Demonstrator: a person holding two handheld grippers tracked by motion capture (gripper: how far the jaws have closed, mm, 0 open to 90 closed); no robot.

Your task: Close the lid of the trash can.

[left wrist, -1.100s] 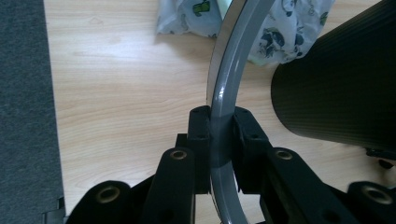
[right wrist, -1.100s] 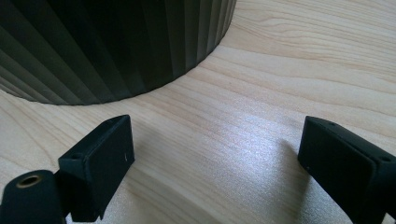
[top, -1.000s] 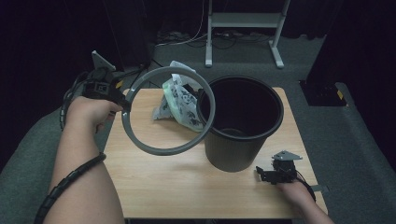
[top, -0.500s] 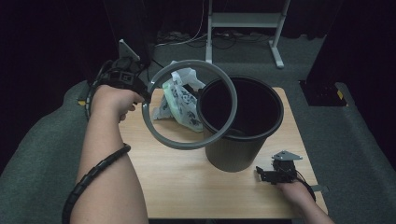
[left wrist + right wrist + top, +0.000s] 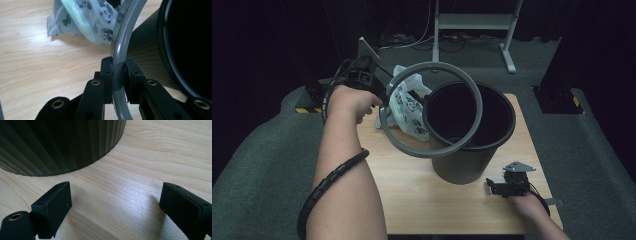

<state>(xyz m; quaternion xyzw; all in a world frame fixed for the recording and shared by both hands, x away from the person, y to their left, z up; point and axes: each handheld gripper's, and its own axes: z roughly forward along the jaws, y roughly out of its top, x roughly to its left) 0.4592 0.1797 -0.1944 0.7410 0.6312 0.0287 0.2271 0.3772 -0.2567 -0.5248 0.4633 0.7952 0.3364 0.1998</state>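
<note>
patterned bag (image 5: 408, 107) lies just beside bin (image 5: 472, 150), behind ring (image 5: 432, 145).

Ring (image 5: 432, 110) held up over bin (image 5: 469, 125) rim, 9 o'clock side, partly blocks mouth. Plastic bag (image 5: 407, 107) crowds bin at 10 o'clock. Tabletop (image 5: 412, 185) free 6–8 o'clock. R gripper (image 5: 492, 187) sits 5 o'clock, jaws apart, near bin wall.

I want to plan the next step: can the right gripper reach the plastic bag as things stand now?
Probably not directly: the bin stands between the open right gripper and the plastic bag.
</note>
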